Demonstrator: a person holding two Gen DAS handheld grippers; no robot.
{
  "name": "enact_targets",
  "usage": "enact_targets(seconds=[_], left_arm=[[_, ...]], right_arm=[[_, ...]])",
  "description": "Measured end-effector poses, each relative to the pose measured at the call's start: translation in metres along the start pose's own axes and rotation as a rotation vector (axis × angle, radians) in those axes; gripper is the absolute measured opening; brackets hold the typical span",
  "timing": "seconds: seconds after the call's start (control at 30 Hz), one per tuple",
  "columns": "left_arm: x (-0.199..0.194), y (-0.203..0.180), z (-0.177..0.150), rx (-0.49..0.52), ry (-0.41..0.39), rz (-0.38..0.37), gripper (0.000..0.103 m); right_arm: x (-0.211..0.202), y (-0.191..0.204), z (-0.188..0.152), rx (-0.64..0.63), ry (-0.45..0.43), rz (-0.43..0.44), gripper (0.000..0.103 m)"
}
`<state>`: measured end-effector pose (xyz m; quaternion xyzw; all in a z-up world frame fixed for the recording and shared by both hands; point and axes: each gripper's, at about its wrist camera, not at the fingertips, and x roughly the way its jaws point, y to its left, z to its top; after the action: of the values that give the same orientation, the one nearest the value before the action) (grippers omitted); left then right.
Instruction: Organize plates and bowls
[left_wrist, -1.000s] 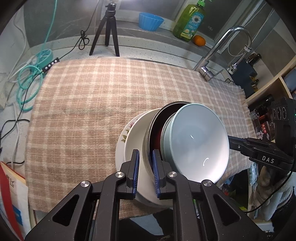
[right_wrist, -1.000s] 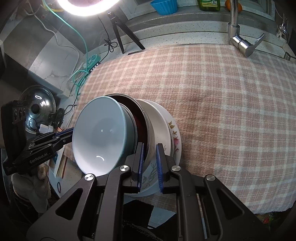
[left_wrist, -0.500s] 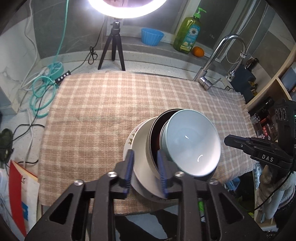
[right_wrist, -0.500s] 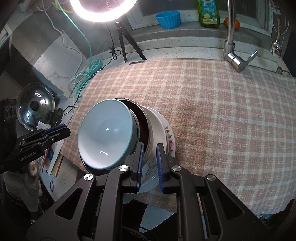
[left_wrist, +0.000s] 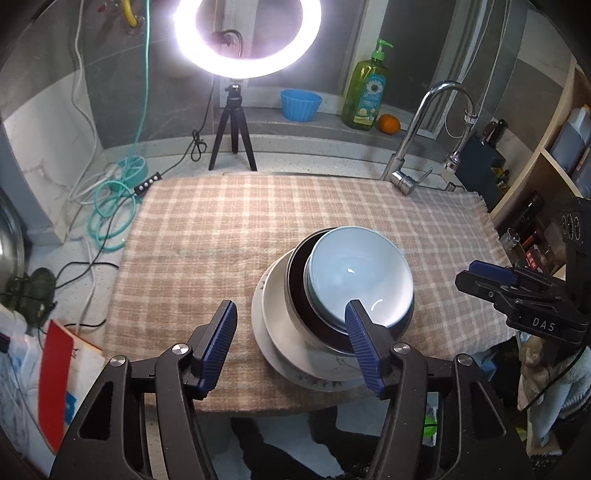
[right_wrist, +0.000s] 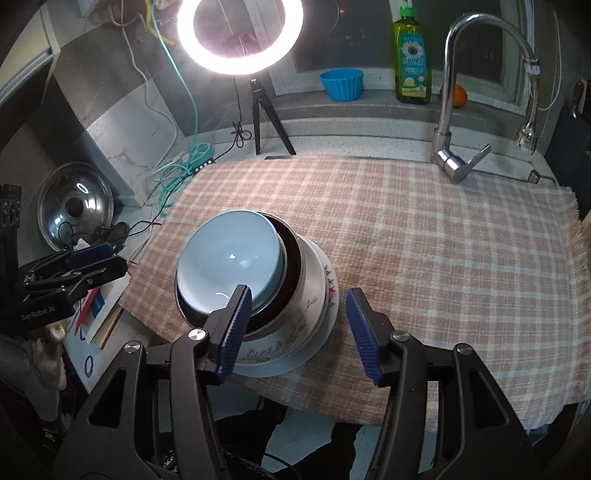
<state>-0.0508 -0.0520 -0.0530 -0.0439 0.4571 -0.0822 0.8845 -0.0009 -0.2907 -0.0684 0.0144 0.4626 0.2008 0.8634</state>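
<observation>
From the left wrist, the left gripper gapes wide, holding nothing, above the stacked light blue bowl and plates on the checked cloth. From the right wrist, the right gripper is spread wide and empty over the floral plate.

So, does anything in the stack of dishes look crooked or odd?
Yes. The light blue bowl sits off-centre in the dark bowl, shifted toward one rim, and the stack stands near the front edge of the checked cloth. No cracks or spills visible.
</observation>
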Motion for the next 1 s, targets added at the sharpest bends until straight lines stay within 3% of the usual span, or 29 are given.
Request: enact_targets(seconds=[0.1, 0.13, 0.17, 0.4, 0.5, 1.0], left_arm=[[-0.006, -0.001, -0.002, 0.002, -0.017, 0.013, 0.064], [-0.008, -0.002, -0.003, 0.009, -0.025, 0.029, 0.064], [-0.009, -0.003, -0.003, 0.013, -0.030, 0.042, 0.064], [-0.020, -0.003, -0.006, 0.008, -0.054, 0.066, 0.064], [-0.022, -0.003, -0.005, 0.011, -0.058, 0.071, 0.064], [-0.027, -0.008, -0.006, 0.022, -0.065, 0.065, 0.065]], right_arm=[[-0.010, 0.002, -0.003, -0.011, -0.027, -0.010, 0.059], [-0.013, 0.003, -0.004, -0.016, -0.034, -0.015, 0.062], [-0.016, 0.003, -0.004, -0.020, -0.042, -0.020, 0.072], [-0.030, 0.008, -0.005, -0.043, -0.090, -0.038, 0.075], [-0.032, 0.012, -0.006, -0.063, -0.096, -0.046, 0.085], [-0.033, 0.014, -0.011, -0.063, -0.098, -0.065, 0.085]])
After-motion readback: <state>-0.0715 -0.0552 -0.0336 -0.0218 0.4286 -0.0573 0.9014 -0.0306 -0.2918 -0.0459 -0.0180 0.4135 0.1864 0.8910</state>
